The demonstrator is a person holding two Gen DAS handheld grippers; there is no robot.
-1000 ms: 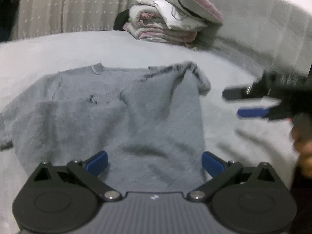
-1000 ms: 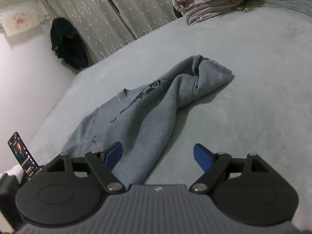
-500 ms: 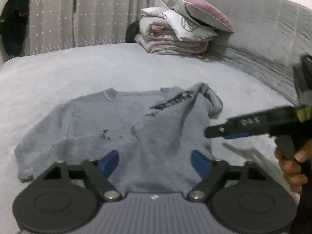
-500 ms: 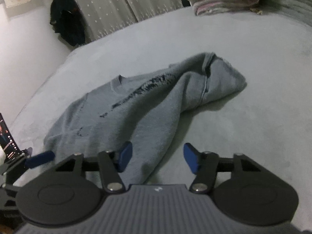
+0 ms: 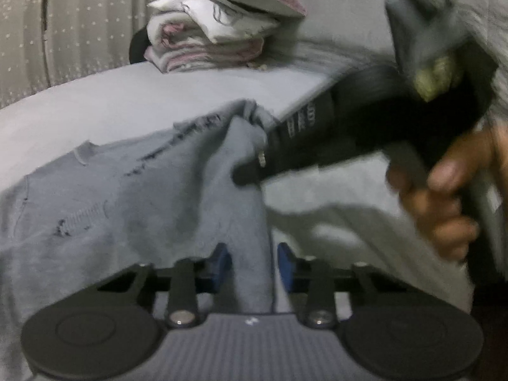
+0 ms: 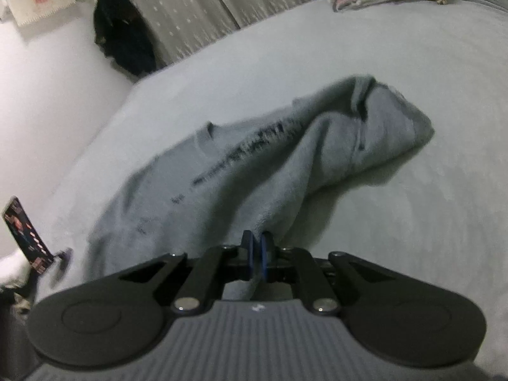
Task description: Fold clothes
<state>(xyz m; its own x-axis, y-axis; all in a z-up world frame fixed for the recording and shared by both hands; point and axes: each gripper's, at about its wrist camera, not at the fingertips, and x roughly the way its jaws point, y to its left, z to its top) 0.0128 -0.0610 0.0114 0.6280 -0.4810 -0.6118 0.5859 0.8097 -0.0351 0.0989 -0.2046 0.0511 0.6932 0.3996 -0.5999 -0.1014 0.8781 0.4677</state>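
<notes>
Left wrist view: the grey knitted sweater with dark lettering (image 5: 133, 197) lies spread on the pale grey plush bedspread (image 5: 133, 104), its near edge bunched into a ridge that runs up between the blue pads (image 5: 222, 262) of the left gripper (image 5: 250, 265). The jaws have just been closing on that ridge, but a sliver of space shows at each pad, so I cannot tell whether they bite yet. To do this fold well, the pinch should take both layers of the hem before any lift, and both grippers should rise together so the cloth stays taut. The right gripper (image 5: 244, 176), held in a hand (image 5: 444, 197), crosses in from the right, its tip at the sweater's folded sleeve edge. The stack of white and pink folded bedding (image 5: 216, 41) sits well beyond the sweater.

Right wrist view: the right gripper (image 6: 257, 255) has just closed; its blue pads are pressed together, pinching a thin fold of the sweater (image 6: 254, 165) at its near edge. A phone (image 6: 27, 235) stands left of the sweater, off the bedspread (image 6: 381, 63).
</notes>
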